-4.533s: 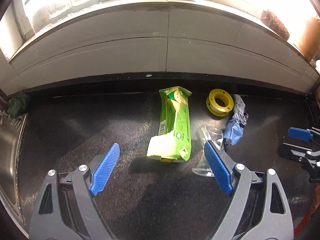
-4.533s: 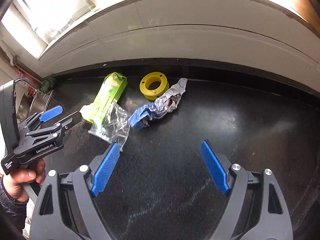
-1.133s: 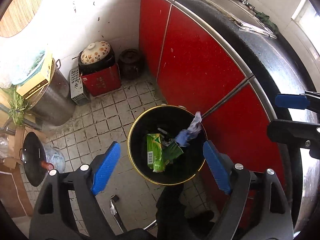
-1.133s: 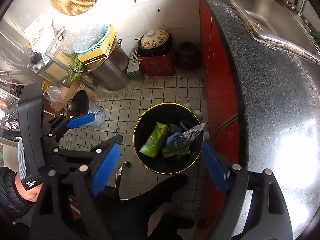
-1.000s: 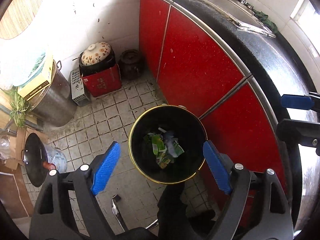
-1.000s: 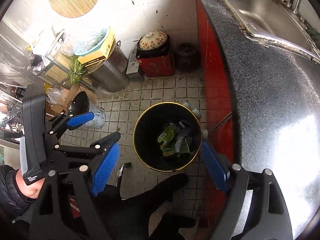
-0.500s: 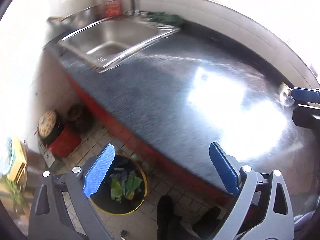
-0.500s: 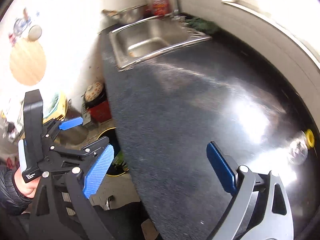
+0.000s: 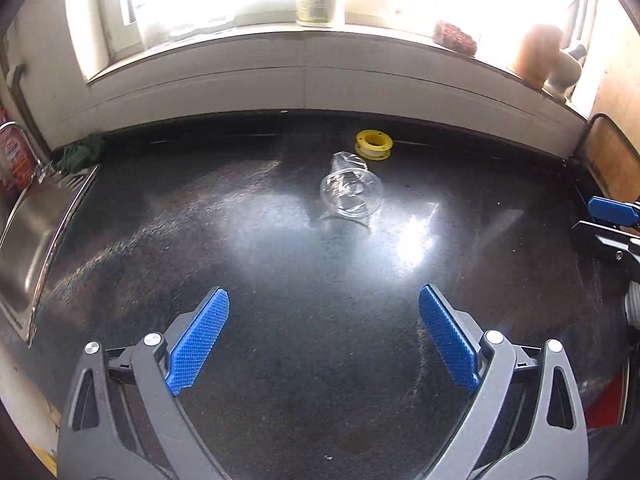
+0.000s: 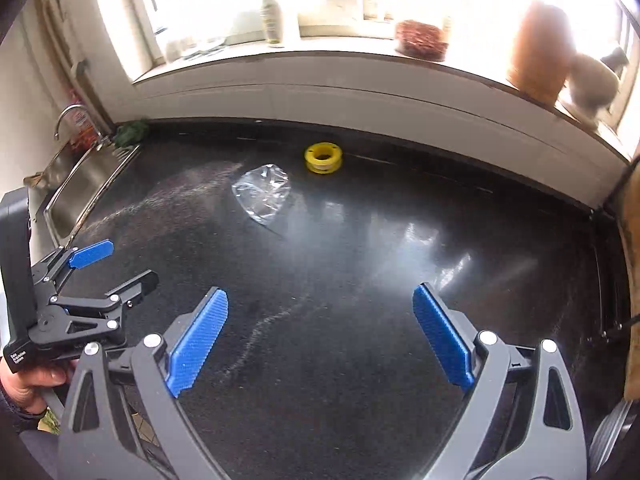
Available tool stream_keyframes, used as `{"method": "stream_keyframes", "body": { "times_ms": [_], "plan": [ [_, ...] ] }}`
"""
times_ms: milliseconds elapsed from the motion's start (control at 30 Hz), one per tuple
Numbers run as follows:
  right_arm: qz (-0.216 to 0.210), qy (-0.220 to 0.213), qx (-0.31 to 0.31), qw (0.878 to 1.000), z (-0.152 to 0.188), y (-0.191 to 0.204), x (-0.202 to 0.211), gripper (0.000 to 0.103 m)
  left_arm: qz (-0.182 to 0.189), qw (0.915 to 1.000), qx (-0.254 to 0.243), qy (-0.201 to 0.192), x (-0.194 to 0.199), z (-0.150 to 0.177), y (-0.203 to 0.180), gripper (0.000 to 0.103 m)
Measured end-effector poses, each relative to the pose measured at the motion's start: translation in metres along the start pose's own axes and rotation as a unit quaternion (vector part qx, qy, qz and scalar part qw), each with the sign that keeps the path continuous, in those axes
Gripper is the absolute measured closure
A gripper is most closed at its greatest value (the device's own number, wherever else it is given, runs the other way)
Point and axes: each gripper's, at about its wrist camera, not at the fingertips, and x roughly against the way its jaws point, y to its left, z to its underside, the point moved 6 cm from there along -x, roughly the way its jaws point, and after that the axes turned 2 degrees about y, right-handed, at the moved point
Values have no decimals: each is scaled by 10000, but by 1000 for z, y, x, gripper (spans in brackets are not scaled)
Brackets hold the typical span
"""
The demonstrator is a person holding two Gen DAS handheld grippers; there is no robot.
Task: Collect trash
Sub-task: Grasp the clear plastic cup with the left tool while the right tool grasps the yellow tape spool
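Note:
A crushed clear plastic cup [image 9: 351, 193] lies on its side on the black countertop [image 9: 280, 280], toward the back; it also shows in the right wrist view [image 10: 263, 193]. A yellow tape spool [image 9: 374, 143] sits just behind it near the wall, also in the right wrist view [image 10: 322, 157]. My left gripper [image 9: 323, 340] is open and empty, well short of the cup. My right gripper [image 10: 320, 336] is open and empty, also over the front of the counter. The left gripper shows at the left of the right wrist view [image 10: 114, 268].
A steel sink [image 9: 24, 232] with a green cloth [image 9: 80, 152] at its corner is at the left. The windowsill [image 10: 360, 52] holds a bottle [image 10: 274, 12], a dish and jars. A wooden board [image 9: 612, 164] stands at the right end.
Both grippers have swung up from the trash bin on the floor back to face the countertop. The carton and blue wrapper went into the bin; only the cup and spool lie on the counter.

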Motion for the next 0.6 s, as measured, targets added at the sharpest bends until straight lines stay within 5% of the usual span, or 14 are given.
{"method": "stream_keyframes", "body": {
  "times_ms": [200,600],
  "plan": [
    [18,-5,-369,9993,5,-44,5,12,85,9997,-180,103,-13,-10,-24,10],
    [-81,91,-148,9998,-30,-47,-22,12,24,9992,-128,390,-51,-32,-34,10]
  ]
}}
